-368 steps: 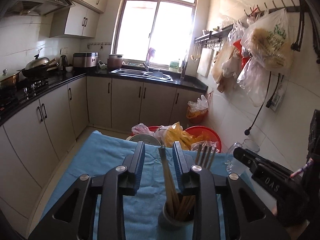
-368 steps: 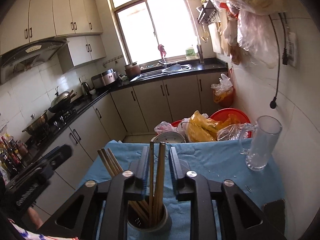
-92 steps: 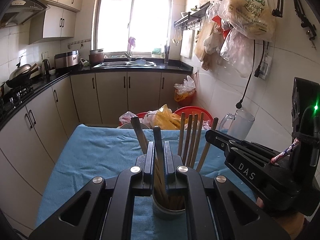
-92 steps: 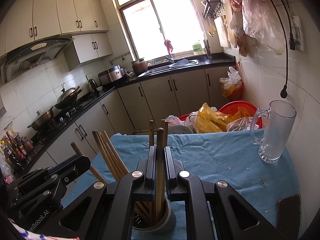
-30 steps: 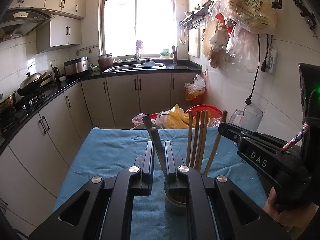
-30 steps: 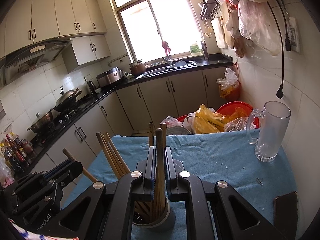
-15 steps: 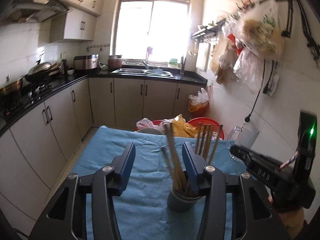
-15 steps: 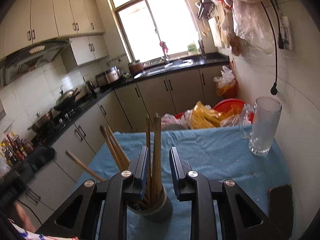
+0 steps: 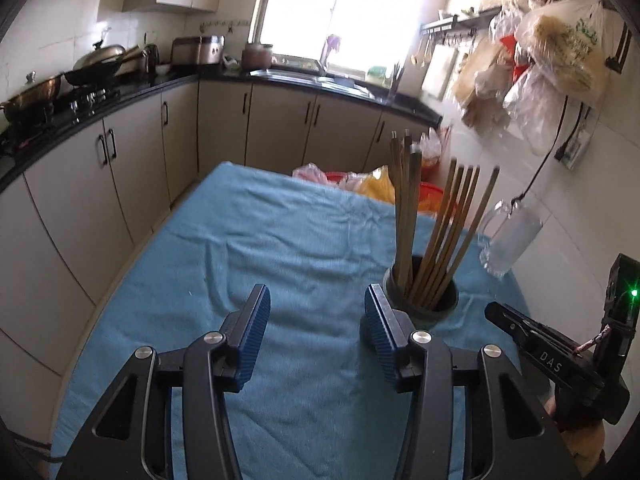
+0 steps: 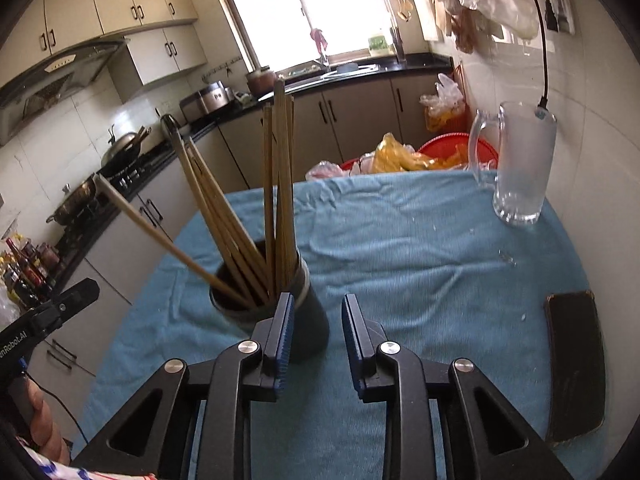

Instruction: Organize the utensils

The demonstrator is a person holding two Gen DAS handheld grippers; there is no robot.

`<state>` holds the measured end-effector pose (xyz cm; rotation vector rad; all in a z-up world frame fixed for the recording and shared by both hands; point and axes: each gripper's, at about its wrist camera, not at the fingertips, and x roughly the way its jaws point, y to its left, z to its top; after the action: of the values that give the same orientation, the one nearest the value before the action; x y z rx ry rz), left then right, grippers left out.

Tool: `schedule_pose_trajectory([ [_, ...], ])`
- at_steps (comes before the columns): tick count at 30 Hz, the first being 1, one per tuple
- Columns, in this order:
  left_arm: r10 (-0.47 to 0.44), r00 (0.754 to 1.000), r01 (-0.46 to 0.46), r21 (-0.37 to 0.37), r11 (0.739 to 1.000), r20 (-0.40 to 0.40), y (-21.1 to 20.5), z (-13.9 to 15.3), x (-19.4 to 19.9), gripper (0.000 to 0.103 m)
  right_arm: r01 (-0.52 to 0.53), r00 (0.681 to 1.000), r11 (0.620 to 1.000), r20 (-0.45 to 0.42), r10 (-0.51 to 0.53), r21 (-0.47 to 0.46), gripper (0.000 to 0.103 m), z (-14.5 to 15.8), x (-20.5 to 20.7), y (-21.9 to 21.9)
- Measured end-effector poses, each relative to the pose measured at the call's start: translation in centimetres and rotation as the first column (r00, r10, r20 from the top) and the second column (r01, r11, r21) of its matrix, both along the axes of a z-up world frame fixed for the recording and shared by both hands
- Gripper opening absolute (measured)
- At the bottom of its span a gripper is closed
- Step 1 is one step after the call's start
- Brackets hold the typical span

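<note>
I am letting go: my left gripper (image 9: 316, 320) is gaping empty, my right gripper (image 10: 316, 330) is opening, empty too. The chopsticks (image 10: 276, 200) are now standing in the holder (image 10: 280, 320), nearly tidy.

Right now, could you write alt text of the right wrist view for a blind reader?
A dark cup full of chopsticks stands on a blue cloth, left of the opening, empty right claw. A glass mug stands far right, a phone near right.
</note>
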<state>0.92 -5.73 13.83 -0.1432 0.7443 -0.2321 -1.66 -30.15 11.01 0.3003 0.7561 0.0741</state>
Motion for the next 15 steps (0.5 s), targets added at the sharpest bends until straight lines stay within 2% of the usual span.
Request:
schedule_pose_trajectory([
  [5, -0.064, 0.997, 0.064, -0.006, 0.998, -0.041, -2.2, -0.8, 1.2, 0.048, 0.001, 1.0, 1.0, 0.004, -0.001, 0.026, 0.028, 0.1, 1.1, -0.2],
  [11, -0.153, 0.985, 0.151, -0.035, 0.988, -0.077, -5.4, -2.1, 3.9, 0.05, -0.025, 1.0, 0.998, -0.014, 0.026, 0.066, 0.037, -0.5, 3.3, 0.4],
  [15, -0.172, 0.98, 0.172, -0.01, 0.985, -0.099, -6.8, -2.9, 5.7, 0.05, -0.031, 0.998, 0.998, -0.046, 0.034, 0.059, 0.038, -1.5, 4.8, 1.1],
])
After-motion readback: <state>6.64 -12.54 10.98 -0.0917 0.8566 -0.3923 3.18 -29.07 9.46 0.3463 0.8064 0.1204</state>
